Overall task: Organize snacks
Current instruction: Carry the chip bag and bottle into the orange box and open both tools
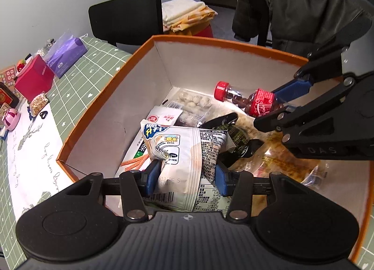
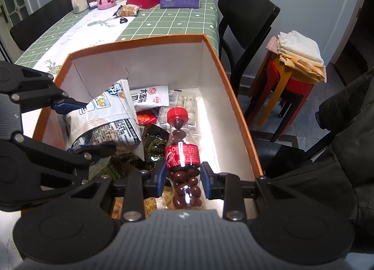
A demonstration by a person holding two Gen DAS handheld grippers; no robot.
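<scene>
Right gripper is clamping a bottle of brown candies just below its red label. In the right wrist view the bottle's long axis is running up the frame centre, red cap pointing toward the far wall of the box.

Left gripper is pinching a white snack bag at lower centre of the left wrist view, its long axis running up-frame. Both items are sitting inside the box over other packets; contact with them is probably not settled, view cluttered.
</scene>
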